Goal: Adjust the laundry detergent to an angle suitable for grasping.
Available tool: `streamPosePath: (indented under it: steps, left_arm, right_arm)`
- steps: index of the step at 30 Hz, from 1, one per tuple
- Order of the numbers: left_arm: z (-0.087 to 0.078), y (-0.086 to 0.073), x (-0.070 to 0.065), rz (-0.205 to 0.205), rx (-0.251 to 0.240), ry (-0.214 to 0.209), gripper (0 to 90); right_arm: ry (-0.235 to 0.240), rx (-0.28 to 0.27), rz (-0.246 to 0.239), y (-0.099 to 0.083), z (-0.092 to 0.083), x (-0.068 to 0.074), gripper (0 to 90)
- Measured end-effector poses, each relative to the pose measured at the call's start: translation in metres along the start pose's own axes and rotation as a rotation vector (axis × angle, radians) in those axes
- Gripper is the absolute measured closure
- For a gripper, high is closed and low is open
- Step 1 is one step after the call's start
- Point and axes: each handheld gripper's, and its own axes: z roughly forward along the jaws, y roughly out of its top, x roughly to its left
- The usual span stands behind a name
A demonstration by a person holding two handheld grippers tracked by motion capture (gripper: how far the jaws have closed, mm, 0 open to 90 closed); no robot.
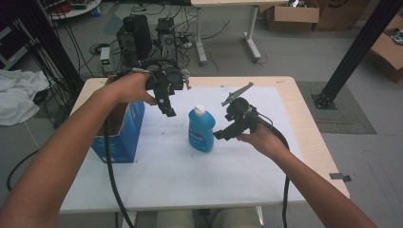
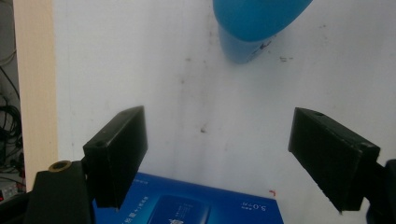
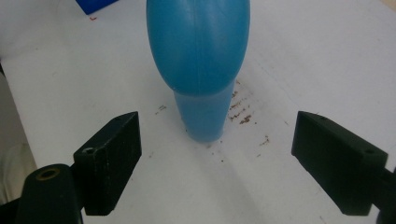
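A blue bottle (image 1: 201,130) with a white cap stands upright on the white table cover (image 1: 190,166). My right gripper (image 1: 222,134) hovers just right of it, open, its jaws pointing at the bottle. In the right gripper view the bottle (image 3: 201,70) rises ahead, beyond the wide-apart jaws of the gripper (image 3: 217,163). My left gripper (image 1: 168,111) is held above the table, left of the bottle, open with nothing between its jaws. In the left gripper view its jaws (image 2: 233,158) look down on the cover, with the bottle (image 2: 252,28) at the top and a blue box (image 2: 187,203) below.
A blue cardboard box (image 1: 121,133) stands open at the table's left edge, under my left forearm. Beyond the far edge sit black equipment and cables (image 1: 142,38). A black frame post (image 1: 356,52) stands at the right, and a bare wooden margin (image 1: 313,128) edges the cover.
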Motion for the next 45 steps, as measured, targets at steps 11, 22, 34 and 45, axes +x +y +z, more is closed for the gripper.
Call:
streamPosePath:
  steps: [11,22,34,45]
  left_arm:
    - [0.0,-0.002,0.001,-0.006,-0.004,0.004,20.3]
    - [0.001,-0.002,0.001,-0.01,0.0,0.002,20.3]
    - [0.001,-0.004,0.002,-0.007,-0.001,0.003,20.5]
    - [0.003,-0.006,0.004,-0.013,0.003,0.005,20.5]
  right_arm:
    - [0.005,-0.053,-0.01,0.001,0.013,0.005,15.7]
    - [0.007,-0.091,-0.009,0.006,0.027,0.008,15.7]
    - [0.001,-0.108,0.008,0.01,0.042,0.006,15.6]
    - [0.006,-0.122,0.007,0.009,0.055,0.007,15.7]
